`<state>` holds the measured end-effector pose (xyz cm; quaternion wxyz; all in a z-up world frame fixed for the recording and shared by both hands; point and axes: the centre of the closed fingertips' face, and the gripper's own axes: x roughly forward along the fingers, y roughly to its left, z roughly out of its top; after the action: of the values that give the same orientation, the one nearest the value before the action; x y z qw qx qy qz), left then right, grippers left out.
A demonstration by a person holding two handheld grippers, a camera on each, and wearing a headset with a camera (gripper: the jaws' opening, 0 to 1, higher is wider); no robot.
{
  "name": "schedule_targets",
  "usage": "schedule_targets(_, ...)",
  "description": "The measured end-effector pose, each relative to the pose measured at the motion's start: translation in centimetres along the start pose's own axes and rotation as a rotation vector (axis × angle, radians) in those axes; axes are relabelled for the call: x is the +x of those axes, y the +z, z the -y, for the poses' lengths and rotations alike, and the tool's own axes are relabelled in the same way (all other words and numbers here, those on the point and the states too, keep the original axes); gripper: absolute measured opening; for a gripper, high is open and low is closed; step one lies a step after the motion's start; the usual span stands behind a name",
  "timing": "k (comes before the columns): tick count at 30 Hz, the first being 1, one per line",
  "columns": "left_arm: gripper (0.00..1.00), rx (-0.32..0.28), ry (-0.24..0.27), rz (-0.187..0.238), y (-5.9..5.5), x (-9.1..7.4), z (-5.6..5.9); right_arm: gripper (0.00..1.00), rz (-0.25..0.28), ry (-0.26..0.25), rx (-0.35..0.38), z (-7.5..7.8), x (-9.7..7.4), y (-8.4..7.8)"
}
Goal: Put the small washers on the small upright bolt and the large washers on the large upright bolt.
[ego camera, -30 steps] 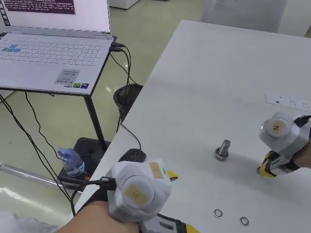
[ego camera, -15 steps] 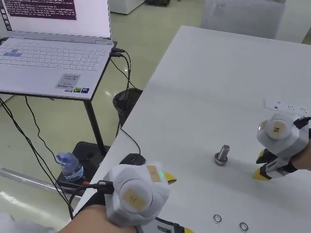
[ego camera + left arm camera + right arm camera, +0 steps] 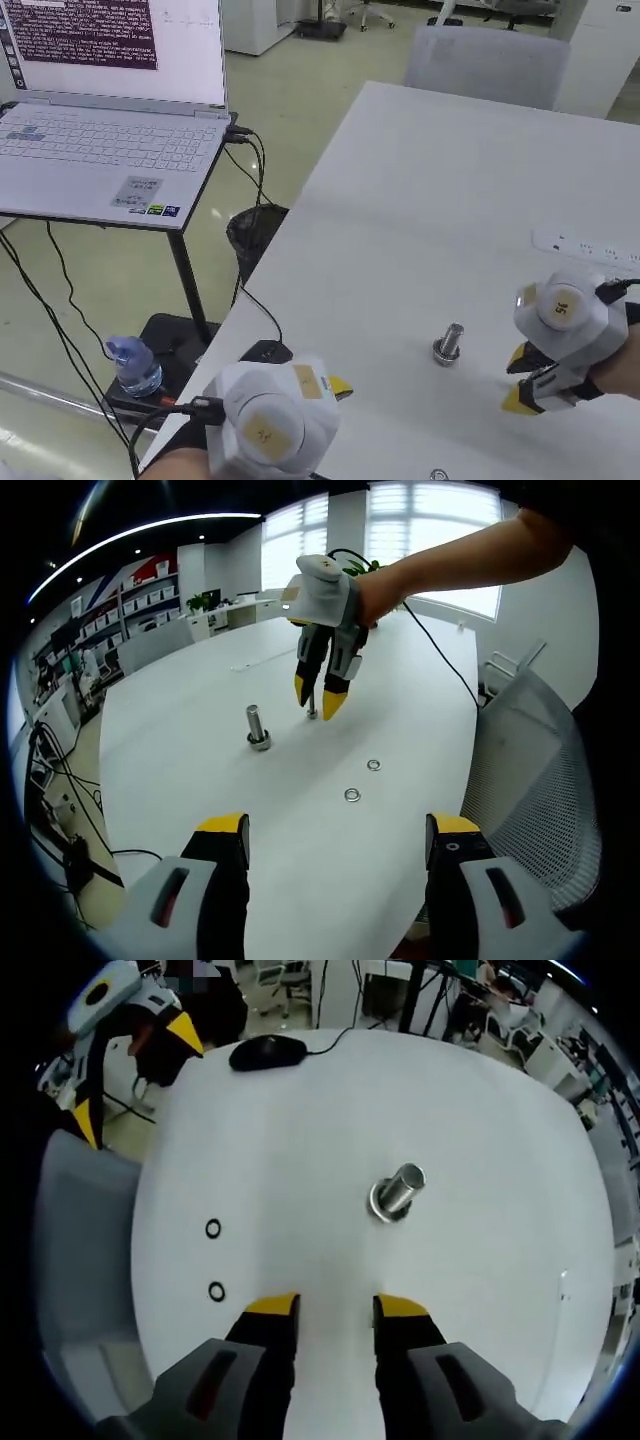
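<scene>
The left gripper, a grey tool with yellow-tipped jaws, is hovering over the near edge of the white tabletop, its jaws spread wide and gripping nothing. The right gripper, of the same make, is pointing down at the table farther along, its jaws parted and empty in its own view. In the left gripper view a slim upright metal stud, perhaps the small bolt, is showing between its yellow tips, though whether the tips are touching it cannot be told. The large silver hex-headed bolt is standing on its head, thread upward, just beside the right gripper and apart from it. Two silver metal ring washers are lying flat on the bare table near each other, between the two grippers and off both bolts; whether they are the small or the large kind cannot be told. A black computer mouse is resting at the table edge near the left gripper. Beyond the table, an open silver laptop is sitting on a black stand, and a clear plastic water bottle is standing on the floor below.
</scene>
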<state>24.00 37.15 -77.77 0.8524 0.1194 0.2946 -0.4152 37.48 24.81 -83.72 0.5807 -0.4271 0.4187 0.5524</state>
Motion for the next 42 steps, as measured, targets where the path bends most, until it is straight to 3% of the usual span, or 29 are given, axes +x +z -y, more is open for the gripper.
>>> schedule_targets(3,0.73,-0.006,-0.003,0.020,0.4,-0.2,0.2,0.31,0.009,0.011,-0.002,-1.2,-0.1,0.1)
schedule_targets(19,0.73,0.009,0.013,0.022,0.7,-0.5,0.6,0.30,0.018,0.039,-0.052,-6.6,-0.1,-0.3)
schedule_targets(31,0.73,0.013,0.014,0.027,0.7,-0.7,0.6,0.29,0.015,0.048,-0.096,-8.9,0.6,-0.6)
schedule_targets(42,0.72,0.032,0.013,0.016,0.3,-0.6,0.7,0.27,0.003,0.065,-0.110,-10.2,2.6,-1.2)
